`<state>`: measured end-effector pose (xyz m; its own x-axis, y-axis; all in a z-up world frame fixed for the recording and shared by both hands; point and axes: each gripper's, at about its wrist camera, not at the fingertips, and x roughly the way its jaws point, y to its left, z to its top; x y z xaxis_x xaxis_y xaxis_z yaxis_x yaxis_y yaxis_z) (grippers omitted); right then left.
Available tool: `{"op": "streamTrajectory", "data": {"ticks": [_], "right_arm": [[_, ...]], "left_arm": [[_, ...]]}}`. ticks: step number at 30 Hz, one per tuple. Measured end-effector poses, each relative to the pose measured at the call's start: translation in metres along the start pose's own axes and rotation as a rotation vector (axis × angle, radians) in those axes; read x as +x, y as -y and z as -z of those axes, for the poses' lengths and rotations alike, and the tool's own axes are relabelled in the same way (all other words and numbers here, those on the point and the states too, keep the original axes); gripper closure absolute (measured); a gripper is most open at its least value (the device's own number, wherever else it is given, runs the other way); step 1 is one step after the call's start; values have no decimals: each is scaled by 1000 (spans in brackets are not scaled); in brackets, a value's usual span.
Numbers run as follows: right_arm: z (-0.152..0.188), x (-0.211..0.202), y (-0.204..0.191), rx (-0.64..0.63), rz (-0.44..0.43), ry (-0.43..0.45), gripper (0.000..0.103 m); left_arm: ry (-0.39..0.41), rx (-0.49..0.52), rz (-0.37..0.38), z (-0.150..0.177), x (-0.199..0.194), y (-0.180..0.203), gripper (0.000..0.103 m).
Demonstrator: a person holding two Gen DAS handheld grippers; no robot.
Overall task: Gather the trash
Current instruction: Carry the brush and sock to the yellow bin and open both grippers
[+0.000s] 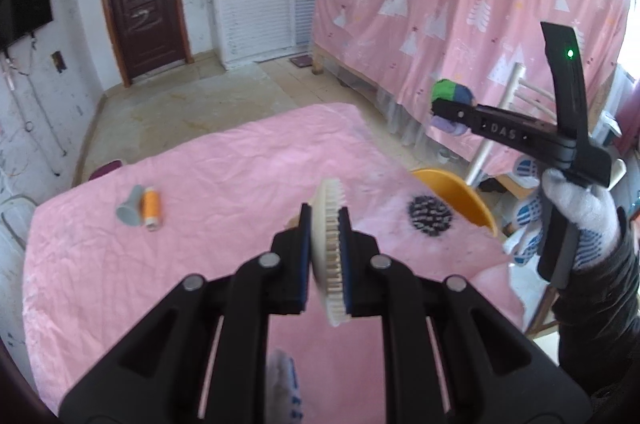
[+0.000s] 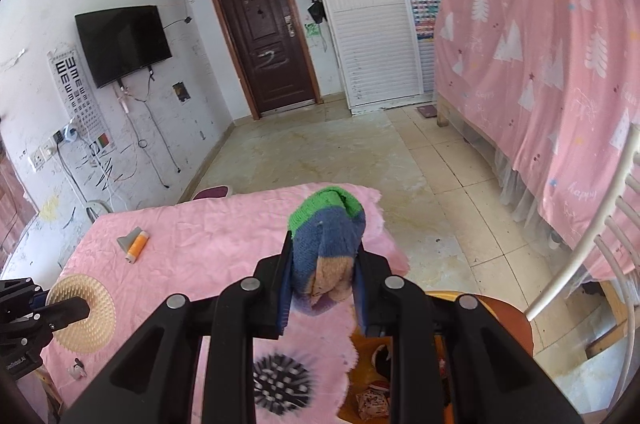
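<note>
Left wrist: left gripper (image 1: 325, 244) is clamped on a round bristle brush (image 1: 328, 224), held above the pink-covered table (image 1: 200, 191). Right wrist: right gripper (image 2: 322, 288) is pinched on a rolled sock (image 2: 328, 244), held over the orange bin (image 2: 512, 320).

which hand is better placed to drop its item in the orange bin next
Right, probably. The right gripper, shut on the rolled sock, hangs beside the orange bin. The left gripper, holding the round brush, sits farther back over the pink table.
</note>
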<state>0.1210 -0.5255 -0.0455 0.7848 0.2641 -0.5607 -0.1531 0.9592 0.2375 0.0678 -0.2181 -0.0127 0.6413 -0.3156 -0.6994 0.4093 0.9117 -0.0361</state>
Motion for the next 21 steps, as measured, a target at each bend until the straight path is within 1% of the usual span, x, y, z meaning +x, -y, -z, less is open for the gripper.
{"op": "streamTrajectory", "data": {"ticks": [2,6,15,21], "right_arm": [[7,-5,15,22,11,6,88],[18,-15,45,62,32,11,88],[45,-17,92,136,39,-8,88],[59,-4,102,157,26,-47,88]], "left_arm": [[-9,9,42,-6,9,13,92],[-18,19,97,-16,25,36,92],[-40,48,167,-37,64,84,92],[-49,70,203,-51,87,113,92]]}}
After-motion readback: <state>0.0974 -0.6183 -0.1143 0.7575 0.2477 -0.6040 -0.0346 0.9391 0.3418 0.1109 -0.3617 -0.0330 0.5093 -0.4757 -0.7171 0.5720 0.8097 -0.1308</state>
